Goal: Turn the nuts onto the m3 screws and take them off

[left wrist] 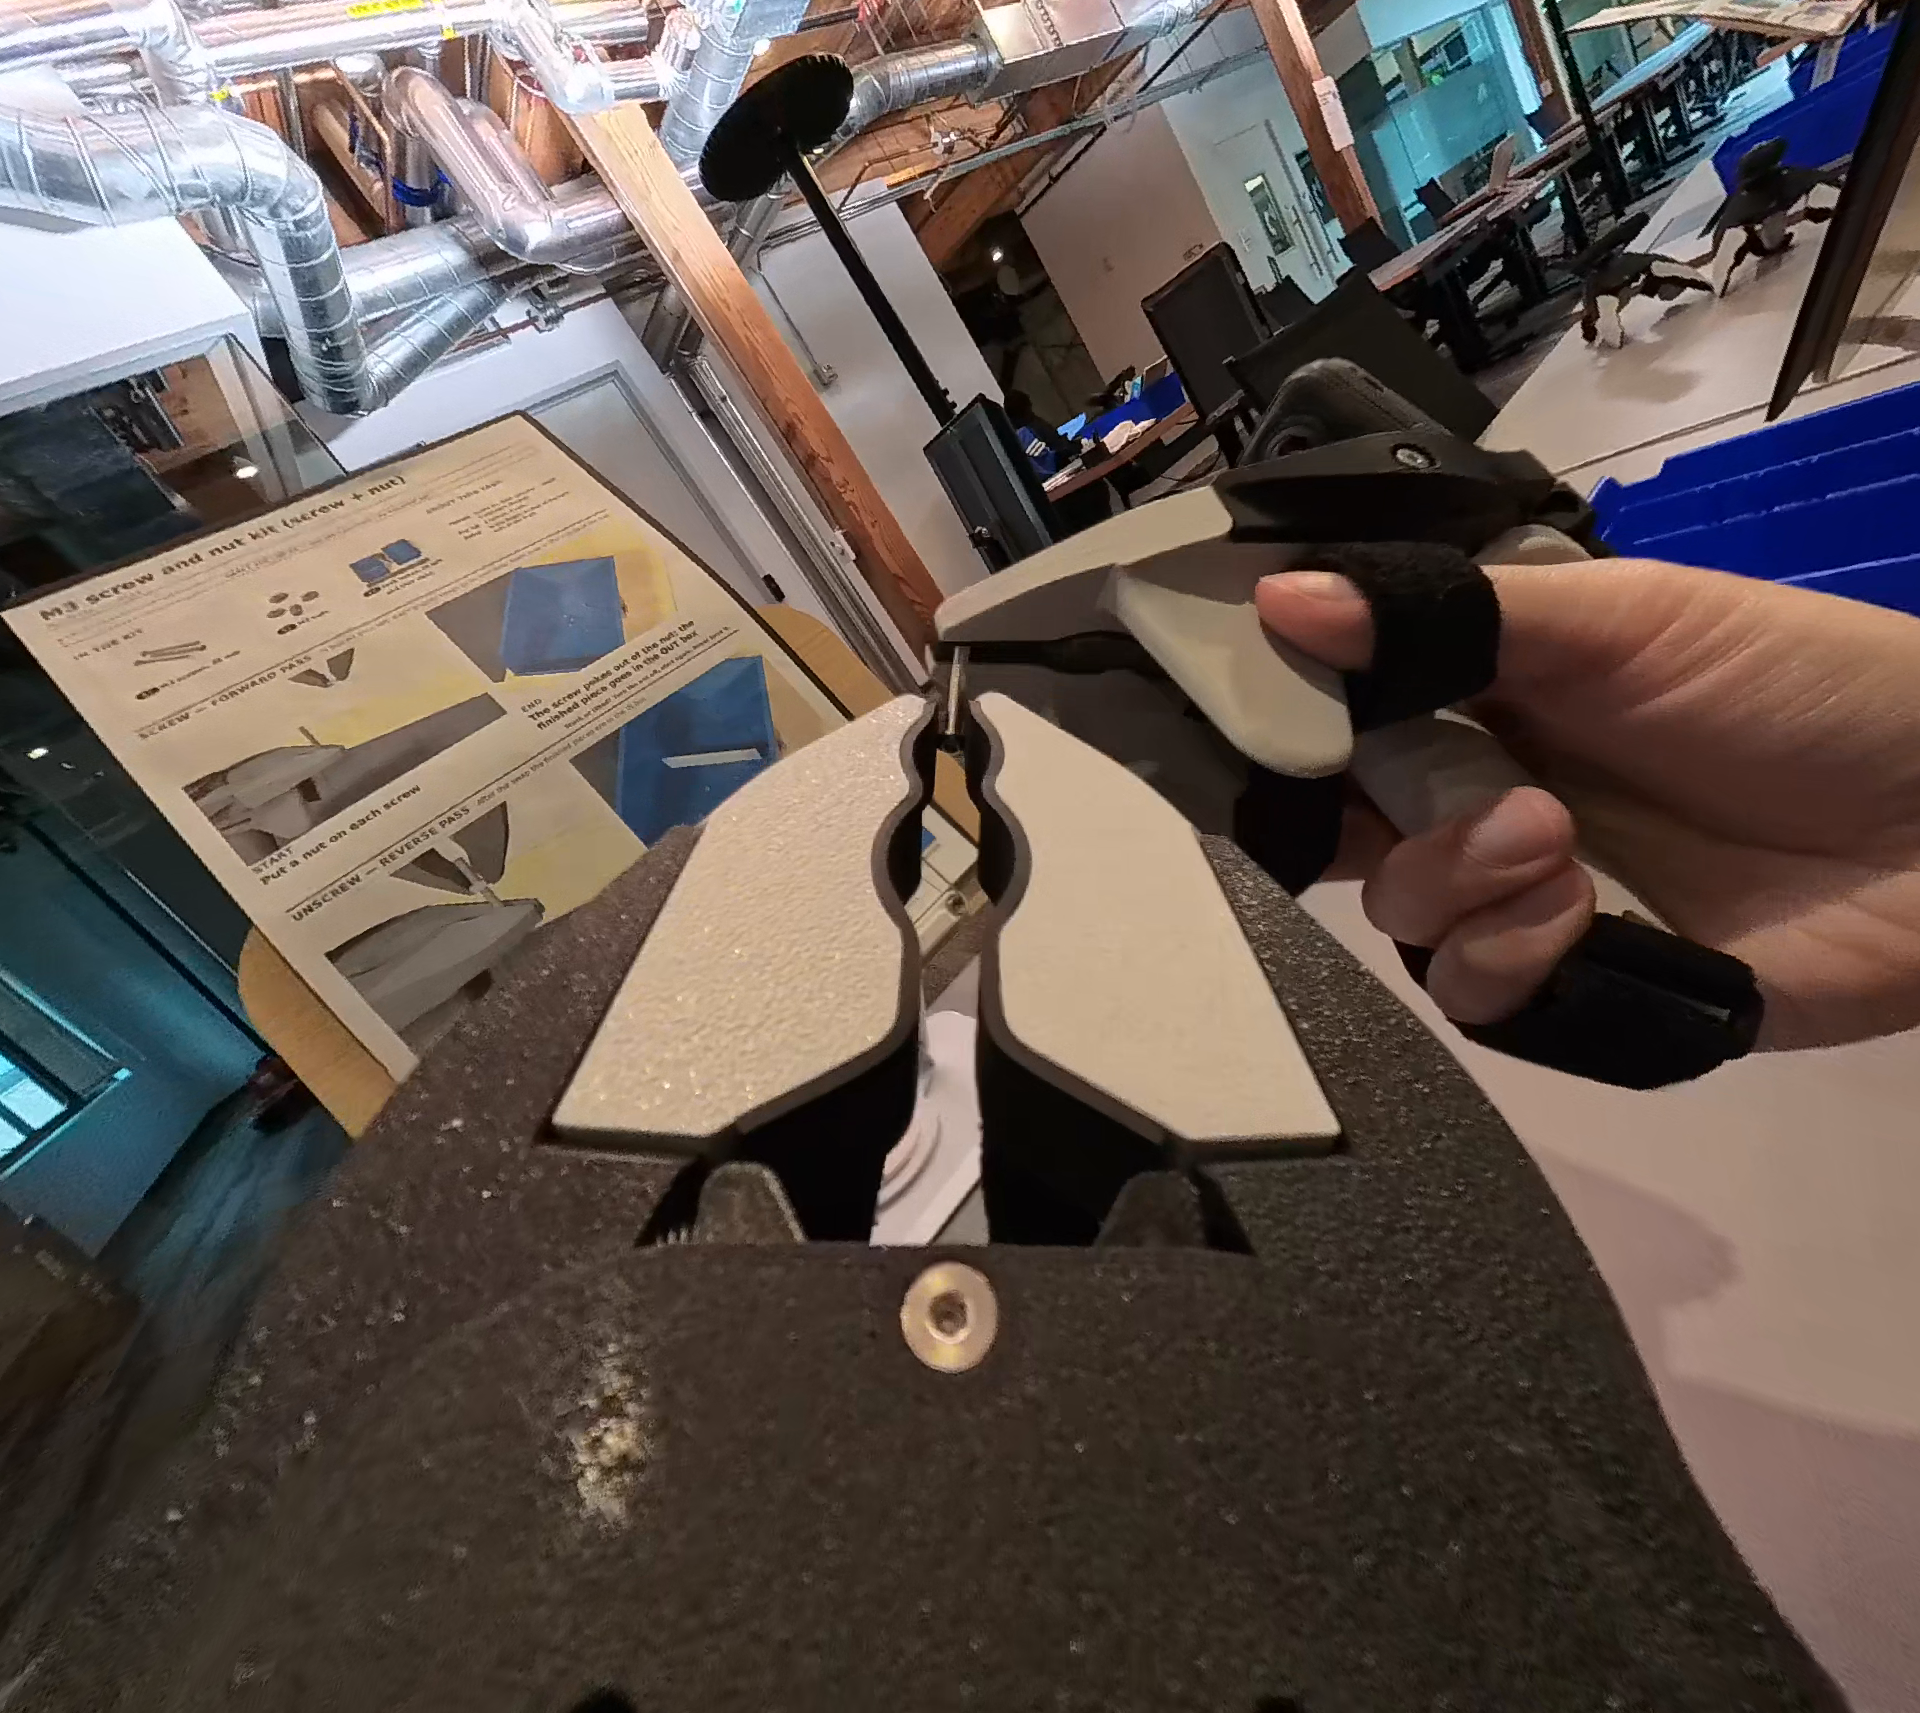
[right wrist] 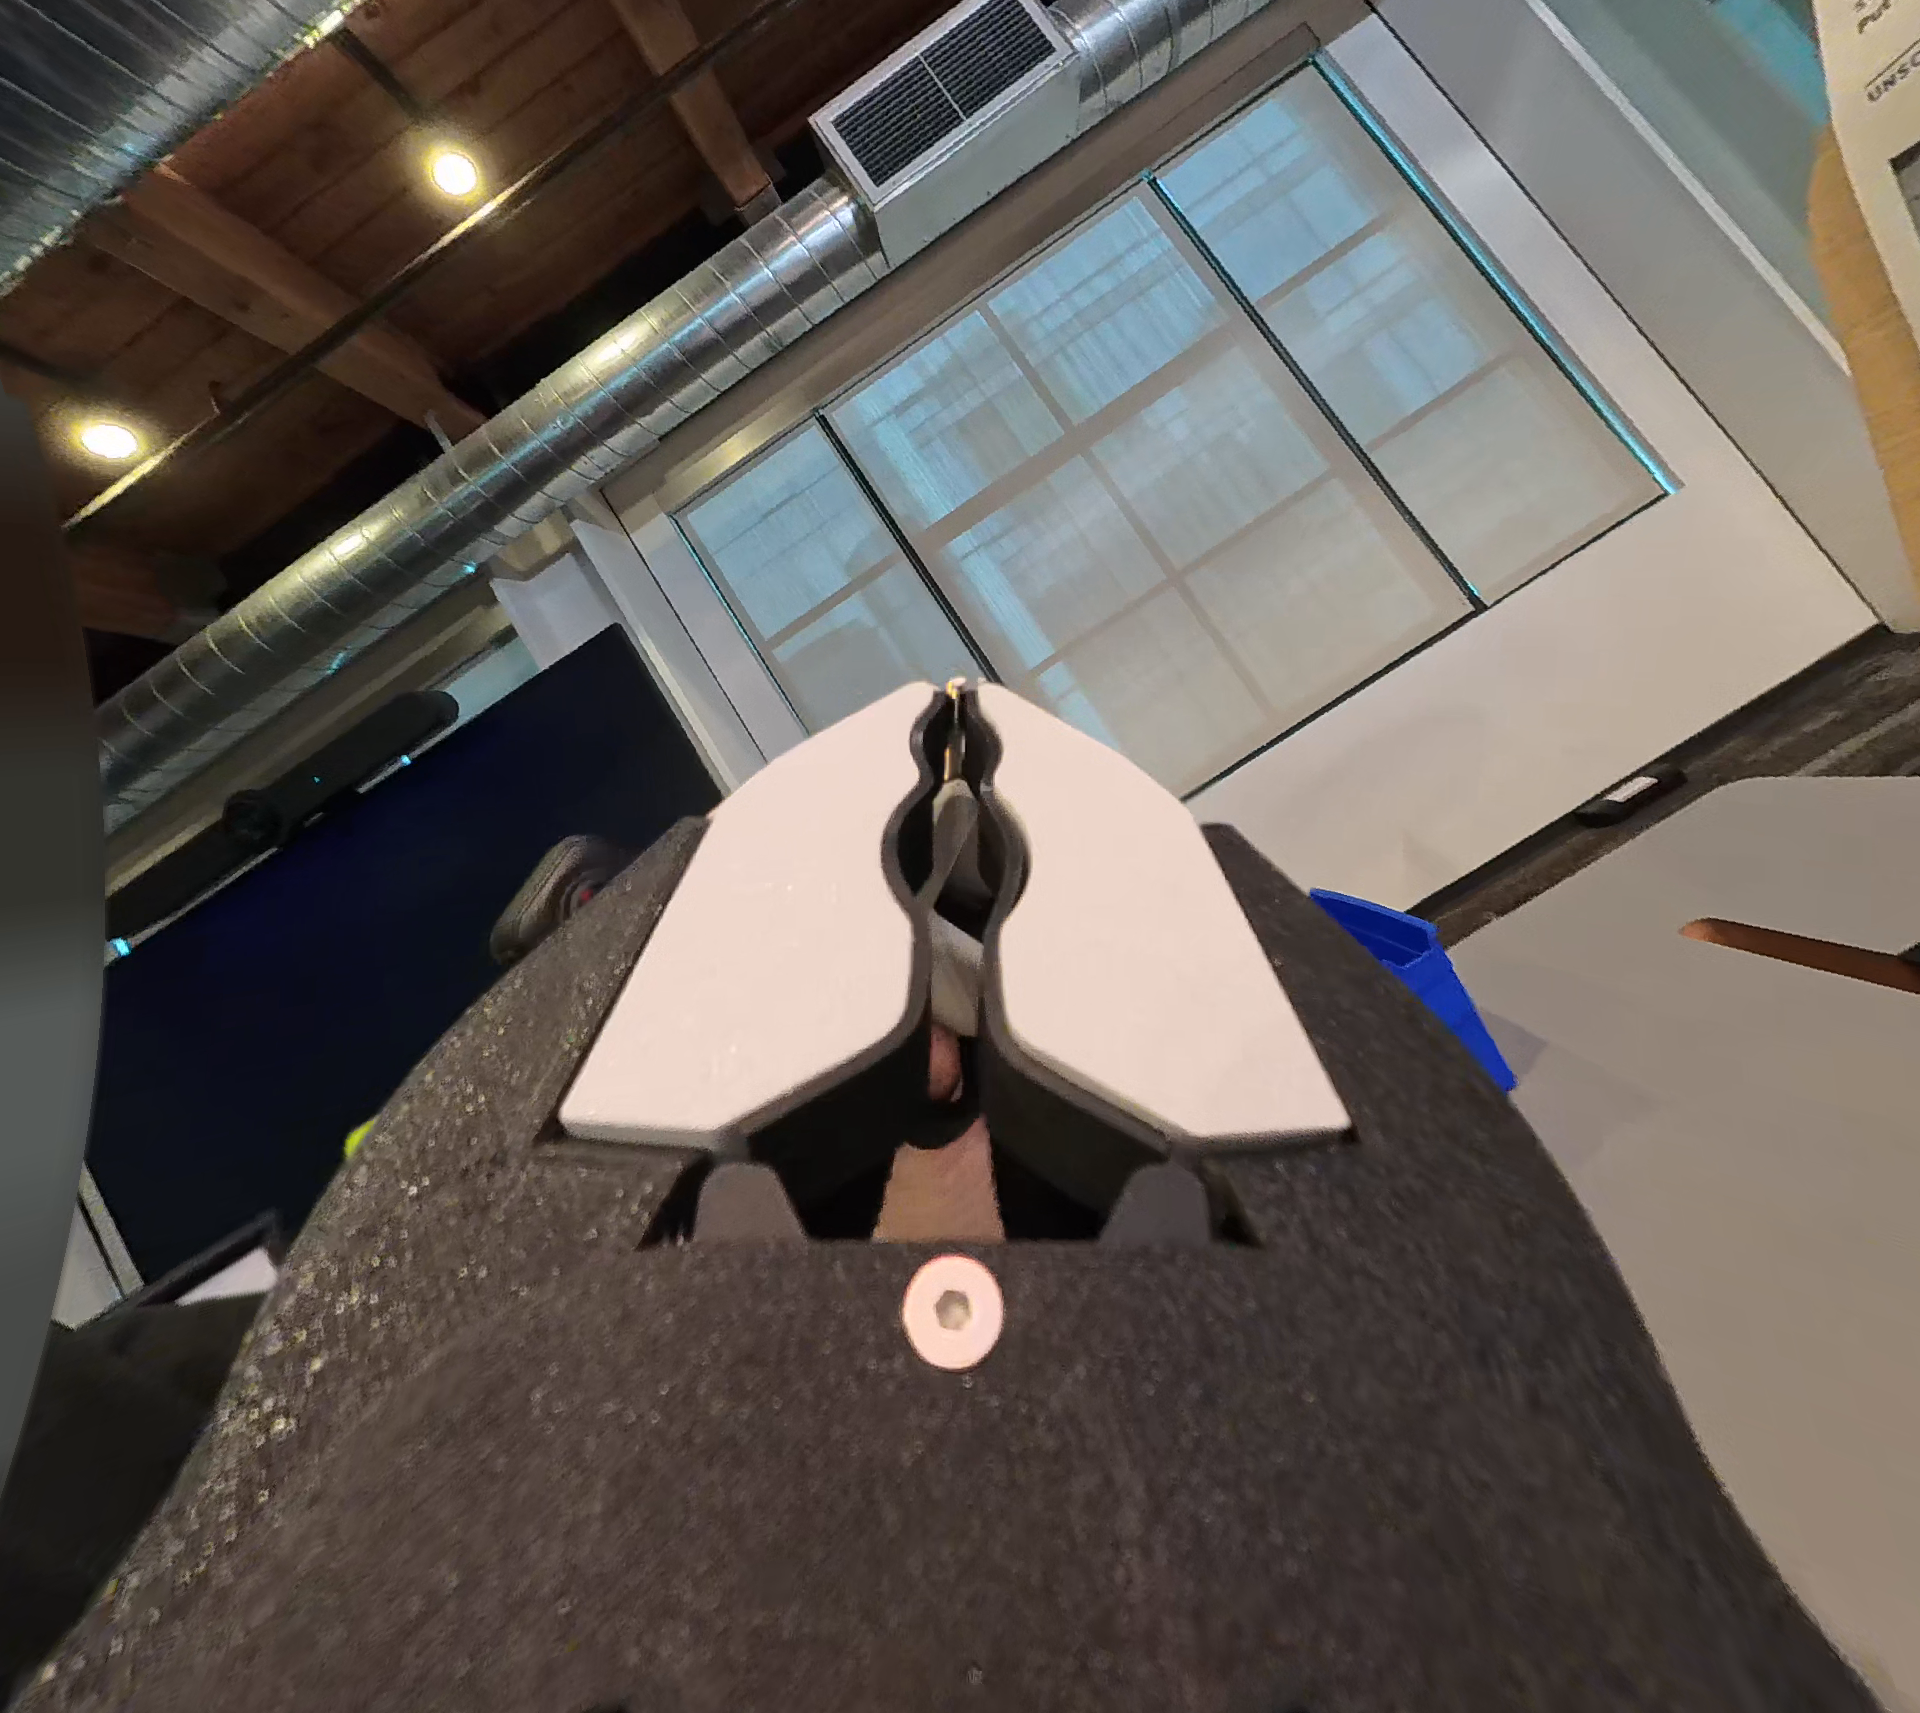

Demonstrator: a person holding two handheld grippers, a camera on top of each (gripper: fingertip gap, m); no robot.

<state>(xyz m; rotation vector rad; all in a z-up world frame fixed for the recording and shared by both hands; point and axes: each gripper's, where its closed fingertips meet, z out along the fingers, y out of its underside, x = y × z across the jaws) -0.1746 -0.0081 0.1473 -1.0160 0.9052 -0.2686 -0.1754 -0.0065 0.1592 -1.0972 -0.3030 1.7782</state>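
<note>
In the left wrist view my left gripper [left wrist: 949, 713] is shut on a thin M3 screw [left wrist: 953, 695] that stands up out of its fingertips. My right gripper [left wrist: 956, 635], held by a hand [left wrist: 1621, 790], comes in from the right with its tip on the screw's upper end. In the right wrist view my right gripper [right wrist: 954, 695] is shut, with a small bright nut [right wrist: 954, 683] pinched at its very tip. The screw's shaft [right wrist: 950, 747] shows through the gap behind it. Both grippers are held up in the air, pointing toward the ceiling.
A printed instruction sheet [left wrist: 395, 728] on a wooden board stands at the left. Blue bins [left wrist: 1766, 500] lie at the right, and one also shows in the right wrist view [right wrist: 1423, 977] beside a white table [right wrist: 1714, 1196]. A black pole with a disc [left wrist: 774, 125] rises behind. The grippers are tip to tip, or close to it.
</note>
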